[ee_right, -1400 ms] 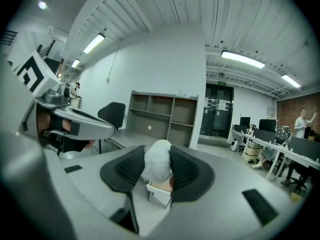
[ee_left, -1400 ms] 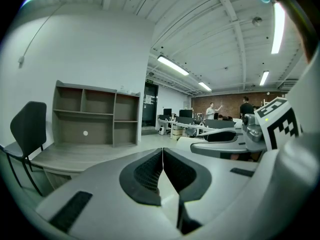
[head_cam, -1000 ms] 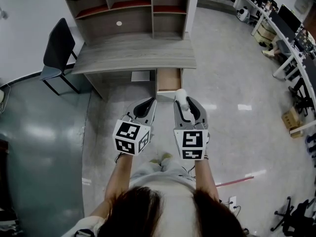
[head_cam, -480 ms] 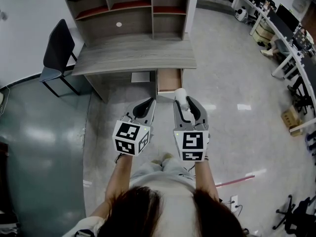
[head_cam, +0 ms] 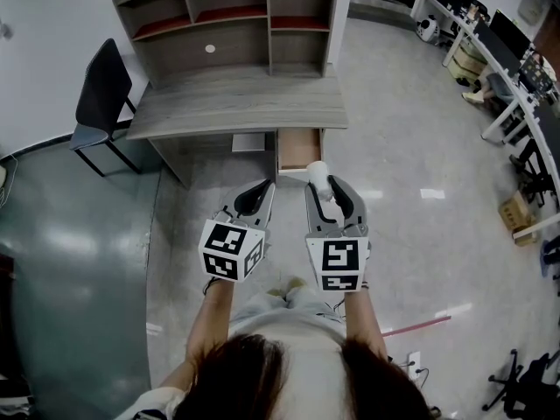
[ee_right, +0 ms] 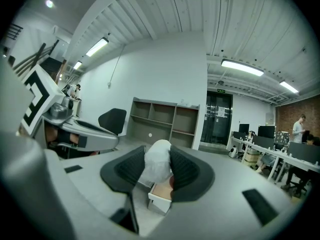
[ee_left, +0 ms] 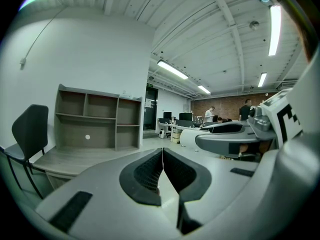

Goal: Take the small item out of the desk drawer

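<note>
Stillness marks this second: your right tool [head_cam: 325, 187] stays clamped on the small white item [head_cam: 318, 173], held clear of the open drawer [head_cam: 298, 147] under the worktop [head_cam: 236, 99], left tool [head_cam: 262, 189] clenched empty, so removal looks done.

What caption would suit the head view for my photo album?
A small white item gripped in the right tongs near the open desk drawer; left tongs shut, empty.

Grey wooden desk [head_cam: 236, 103] before me, shelf unit [head_cam: 229, 26] standing along its back edge, one drawer [head_cam: 298, 148] pulled open. Black chair [head_cam: 96, 84] on the glossy floor [head_cam: 411, 138] beside its left end.
</note>
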A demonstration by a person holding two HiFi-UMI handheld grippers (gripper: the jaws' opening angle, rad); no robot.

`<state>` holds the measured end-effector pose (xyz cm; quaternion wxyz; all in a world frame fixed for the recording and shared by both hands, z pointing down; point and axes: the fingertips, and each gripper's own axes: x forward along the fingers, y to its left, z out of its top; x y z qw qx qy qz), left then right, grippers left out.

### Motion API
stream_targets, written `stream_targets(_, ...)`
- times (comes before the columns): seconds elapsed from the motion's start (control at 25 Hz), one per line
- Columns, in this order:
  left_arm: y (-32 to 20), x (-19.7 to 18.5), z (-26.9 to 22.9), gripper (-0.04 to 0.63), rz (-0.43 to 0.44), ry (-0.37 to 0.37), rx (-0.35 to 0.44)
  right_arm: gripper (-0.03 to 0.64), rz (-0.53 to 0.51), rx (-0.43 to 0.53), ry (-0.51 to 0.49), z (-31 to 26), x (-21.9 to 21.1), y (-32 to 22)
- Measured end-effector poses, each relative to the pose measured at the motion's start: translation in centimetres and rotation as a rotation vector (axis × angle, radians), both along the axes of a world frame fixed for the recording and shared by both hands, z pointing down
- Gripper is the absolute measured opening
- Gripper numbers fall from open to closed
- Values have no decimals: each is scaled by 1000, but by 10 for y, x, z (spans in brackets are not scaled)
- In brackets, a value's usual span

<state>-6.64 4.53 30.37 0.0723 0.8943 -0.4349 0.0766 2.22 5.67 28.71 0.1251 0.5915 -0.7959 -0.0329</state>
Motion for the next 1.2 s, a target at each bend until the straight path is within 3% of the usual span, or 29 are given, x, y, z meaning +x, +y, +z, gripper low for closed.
stream_targets(1.2, -58, 44, 22, 18, -8, -29, -52, 164, -19, -25, -25, 14, 43, -55)
